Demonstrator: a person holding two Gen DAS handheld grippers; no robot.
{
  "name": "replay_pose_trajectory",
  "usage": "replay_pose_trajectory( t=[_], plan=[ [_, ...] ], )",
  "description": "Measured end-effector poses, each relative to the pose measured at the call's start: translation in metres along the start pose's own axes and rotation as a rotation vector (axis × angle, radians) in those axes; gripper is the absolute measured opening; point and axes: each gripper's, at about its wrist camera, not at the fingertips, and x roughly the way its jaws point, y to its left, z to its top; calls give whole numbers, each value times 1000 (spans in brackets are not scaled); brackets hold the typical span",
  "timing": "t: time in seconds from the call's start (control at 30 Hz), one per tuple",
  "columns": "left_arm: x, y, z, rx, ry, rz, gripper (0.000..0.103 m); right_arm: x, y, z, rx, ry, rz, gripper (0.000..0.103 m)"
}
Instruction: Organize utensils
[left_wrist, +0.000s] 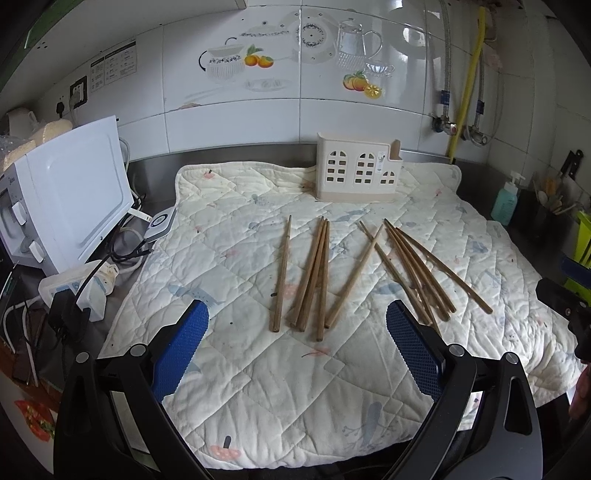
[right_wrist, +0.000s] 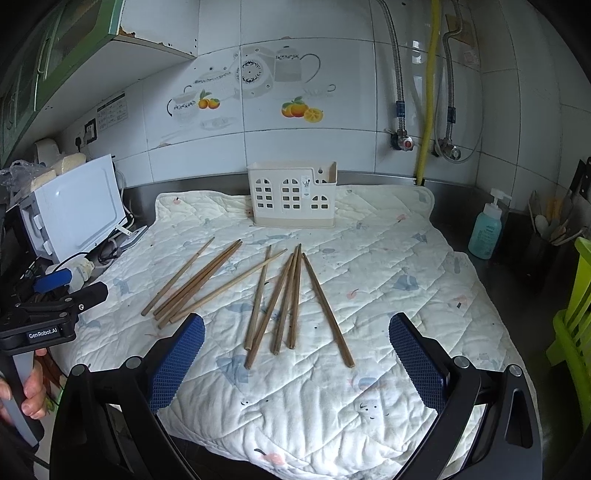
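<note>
Ten wooden chopsticks (left_wrist: 317, 280) lie loose on the quilted mat (left_wrist: 258, 387), in a cluster at 12 o'clock of the left gripper (left_wrist: 297, 354) and a fanned cluster (right_wrist: 291, 306) at 12 o'clock of the right gripper (right_wrist: 297, 358), with one crossing between the clusters. Both grippers hover above the near mat with jaws spread wide, holding nothing. The cream utensil holder (right_wrist: 293, 195) stands upright at the mat's far edge, at 12 o'clock beyond the chopsticks, apart from them
</note>
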Motion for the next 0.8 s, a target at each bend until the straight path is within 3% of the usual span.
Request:
replay_pose_trajectory(
  t=[0.2,0.33,0.57,0.8],
  plan=[
    [13,11,1,-19,7,24,95,16,0,-3,-6,34,8,97],
    [27,22,0,-39,31,42,90,28,-5,-4,10,55,10,97],
    [60,36,-6,-53,102,47,66,47,-13,-5,25,82,13,96],
    [100,39,-13,-59,183,-7,42,71,-22,-8,45,129,-1,96]
  ],
)
